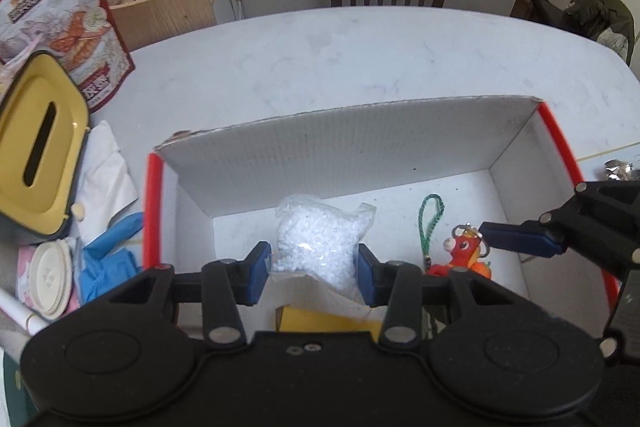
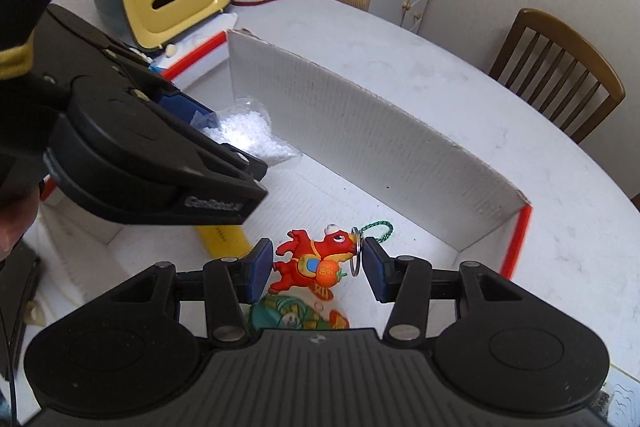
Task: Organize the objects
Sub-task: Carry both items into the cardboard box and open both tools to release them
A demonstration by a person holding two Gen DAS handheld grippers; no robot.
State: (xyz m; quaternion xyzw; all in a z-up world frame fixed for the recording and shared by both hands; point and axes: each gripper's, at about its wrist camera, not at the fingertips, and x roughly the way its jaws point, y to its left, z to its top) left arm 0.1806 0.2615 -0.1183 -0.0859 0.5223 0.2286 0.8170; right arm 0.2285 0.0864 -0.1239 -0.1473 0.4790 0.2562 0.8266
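Bead bag (image 1: 316, 247) lies on the floor of the box (image 1: 360, 147), between the parted jaws of the left gripper (image 1: 313, 269). Right gripper (image 2: 318, 269), jaws apart, straddles the red keychain (image 2: 316, 259) nearby. Beyond rises the tall back wall, then bare bench (image 1: 360, 55); a tissue holder (image 1: 40, 147) crowds the left.
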